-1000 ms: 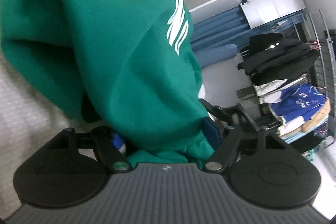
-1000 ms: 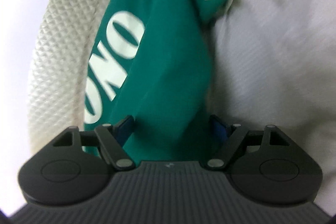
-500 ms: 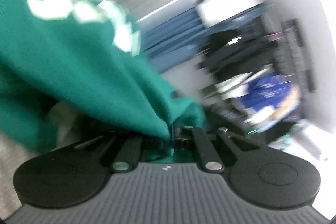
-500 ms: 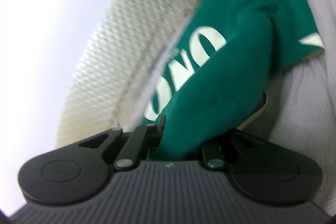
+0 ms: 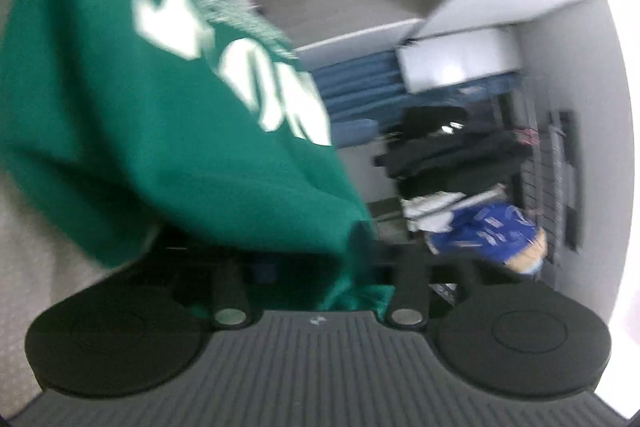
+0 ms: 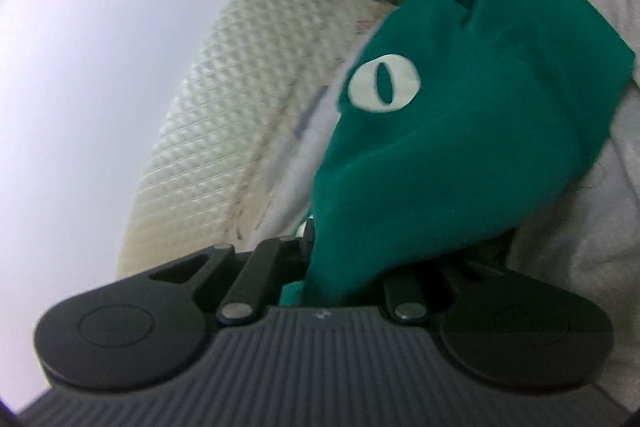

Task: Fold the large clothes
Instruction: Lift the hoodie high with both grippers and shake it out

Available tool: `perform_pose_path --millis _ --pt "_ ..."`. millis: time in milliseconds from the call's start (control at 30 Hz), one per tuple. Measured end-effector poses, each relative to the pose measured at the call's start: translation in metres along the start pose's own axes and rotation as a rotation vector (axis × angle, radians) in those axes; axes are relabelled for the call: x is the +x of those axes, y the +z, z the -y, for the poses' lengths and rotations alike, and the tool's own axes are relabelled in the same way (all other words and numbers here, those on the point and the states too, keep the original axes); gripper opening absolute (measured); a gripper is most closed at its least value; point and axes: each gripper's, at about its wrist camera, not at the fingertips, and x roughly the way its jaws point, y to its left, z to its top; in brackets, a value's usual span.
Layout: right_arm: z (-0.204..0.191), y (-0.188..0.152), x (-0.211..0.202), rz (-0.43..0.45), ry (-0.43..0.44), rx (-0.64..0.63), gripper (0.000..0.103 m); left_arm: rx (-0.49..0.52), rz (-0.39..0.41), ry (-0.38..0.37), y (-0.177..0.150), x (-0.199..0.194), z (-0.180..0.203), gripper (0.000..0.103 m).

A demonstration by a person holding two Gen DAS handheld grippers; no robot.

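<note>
While right gripper [image 6: 316, 267] pinches green sweatshirt [image 6: 460, 131], left gripper [image 5: 316, 267] just reopened, cloth between jaws; sweatshirt bunched, fold barely begun.

The green fleece sweatshirt [image 6: 460, 147] carries off-white block lettering. The cream mattress edge [image 6: 224, 115] is diamond-quilted, under a pale grey sheet [image 6: 576, 227]. A blue printed jersey [image 5: 488, 231] hangs below black garments [image 5: 444, 151].
</note>
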Motion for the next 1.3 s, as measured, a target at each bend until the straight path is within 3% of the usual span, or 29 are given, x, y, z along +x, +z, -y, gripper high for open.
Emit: perform_pose_path --millis 167,333,567,600,667,733,767,867,967,1300 --pt "0.004 0.004 0.001 0.025 -0.025 0.015 0.013 -0.039 0.001 0.060 0.006 0.009 -0.013 0.075" --pt "-0.002 0.006 -0.003 0.062 0.020 -0.009 0.013 -0.023 -0.014 0.073 0.001 0.016 -0.024 0.078" --pt "0.009 0.006 0.000 0.067 -0.018 0.002 0.013 0.020 -0.081 -0.009 0.001 0.045 -0.023 0.076" --pt "0.011 0.005 0.002 0.056 -0.046 0.004 0.013 0.032 -0.092 -0.017 0.002 0.051 -0.021 0.075" --pt "0.014 0.004 0.007 0.043 -0.093 -0.005 0.013 0.098 -0.095 0.005 0.003 0.057 -0.017 0.053" --pt "0.019 0.002 0.011 0.043 -0.113 0.010 0.013 0.158 -0.077 0.049 0.006 0.059 -0.014 0.015" --pt "0.019 0.001 0.012 0.043 -0.117 0.010 0.013 0.174 -0.062 0.052 0.006 0.055 -0.010 0.011" --pt "-0.001 -0.006 0.011 0.078 -0.125 -0.100 0.012 0.230 0.022 0.023 0.006 0.039 0.008 0.007" --pt "-0.029 -0.013 -0.004 0.141 -0.066 -0.181 0.012 0.306 0.098 -0.034 0.003 0.007 0.034 0.006" --pt "-0.191 -0.005 -0.082 0.295 0.064 -0.467 0.012 0.490 0.268 -0.219 0.009 -0.097 0.167 0.006"
